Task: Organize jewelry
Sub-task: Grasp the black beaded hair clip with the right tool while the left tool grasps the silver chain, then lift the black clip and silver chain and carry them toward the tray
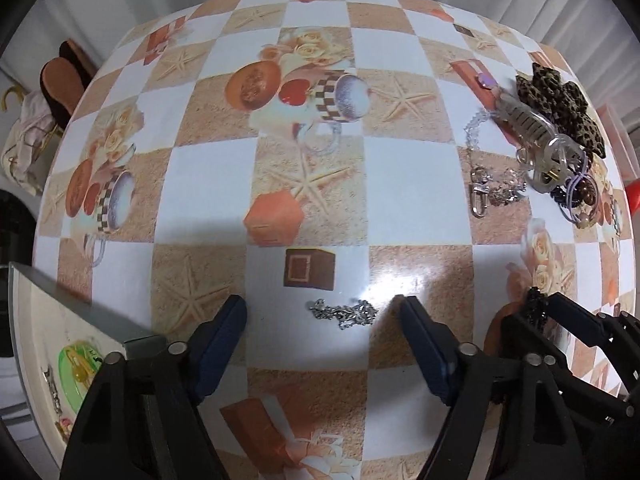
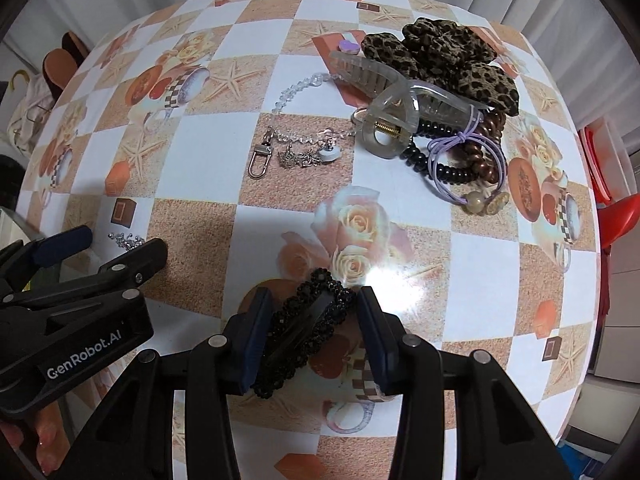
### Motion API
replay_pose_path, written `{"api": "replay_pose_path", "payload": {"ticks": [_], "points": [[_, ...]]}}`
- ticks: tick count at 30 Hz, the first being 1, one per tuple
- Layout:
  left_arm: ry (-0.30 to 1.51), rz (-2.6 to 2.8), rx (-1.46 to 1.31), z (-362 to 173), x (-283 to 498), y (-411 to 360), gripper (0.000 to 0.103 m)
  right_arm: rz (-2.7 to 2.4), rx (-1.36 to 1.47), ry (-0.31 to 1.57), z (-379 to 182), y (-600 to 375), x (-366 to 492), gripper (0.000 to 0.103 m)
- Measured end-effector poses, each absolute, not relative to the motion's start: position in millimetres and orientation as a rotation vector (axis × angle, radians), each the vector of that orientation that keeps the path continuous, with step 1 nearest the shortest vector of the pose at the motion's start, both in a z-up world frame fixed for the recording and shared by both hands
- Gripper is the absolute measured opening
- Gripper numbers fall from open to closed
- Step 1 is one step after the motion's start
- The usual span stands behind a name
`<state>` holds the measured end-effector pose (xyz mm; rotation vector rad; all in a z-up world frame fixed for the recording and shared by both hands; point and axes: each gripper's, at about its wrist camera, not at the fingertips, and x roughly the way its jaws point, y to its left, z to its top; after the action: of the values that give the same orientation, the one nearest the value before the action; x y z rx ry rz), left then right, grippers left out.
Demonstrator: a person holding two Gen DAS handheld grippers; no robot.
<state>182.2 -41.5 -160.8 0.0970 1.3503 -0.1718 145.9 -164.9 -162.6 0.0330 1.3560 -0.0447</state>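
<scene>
Your surface is a round table under a glossy checked cloth of white and sandy squares printed with starfish, roses, cups and gift boxes, and a lamp glare sits on it near both tools. Your left gripper points down with its blue-padded fingers standing wide on either side of a small silver chain that lies crumpled on the cloth; the pads do not touch it. Your right gripper has its fingers drawn in narrow around a black beaded hair clip; the left pad lies against it, but whether the right pad touches it you cannot tell from here. Farther away on the right of the surface lies the rest of the pile: a clear plastic claw clip, a leopard-print fabric scrunchie, dark and brown spiral hair ties, a lilac elastic with beads and a clear bead chain with a metal clasp. At the near left edge, a pale tray holds a green round piece. Beyond the far rim hang white curtains; low on the left are brown slippers and a cream bag, and something red stands at the right.
</scene>
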Motion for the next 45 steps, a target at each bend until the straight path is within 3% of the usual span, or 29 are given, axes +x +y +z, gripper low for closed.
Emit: {"api": "replay_pose_path", "payload": {"ticks": [1, 3, 4, 9, 10, 45], "points": [[1.342, -0.18, 0.103, -159, 181, -43, 0.07, -0.044, 0.033, 1.355, -162, -166, 145, 0.046], [1.331, -0.205, 0.12, -155, 180, -48, 0.045, -0.042, 0.041, 1.353, -162, -166, 146, 0.045], [1.329, -0.215, 0.126, -154, 179, -50, 0.039, -0.038, 0.054, 1.354, -162, -166, 148, 0.045], [1.341, -0.23, 0.093, -150, 179, -53, 0.038, -0.009, 0.16, 1.357, -156, -187, 146, 0.045], [1.34, -0.232, 0.087, -148, 177, -53, 0.038, -0.005, 0.183, 1.357, -156, -192, 144, 0.036], [1.322, -0.188, 0.005, -70, 59, 0, 0.038, 0.076, 0.362, 1.37, -101, -211, 61, 0.036]]}}
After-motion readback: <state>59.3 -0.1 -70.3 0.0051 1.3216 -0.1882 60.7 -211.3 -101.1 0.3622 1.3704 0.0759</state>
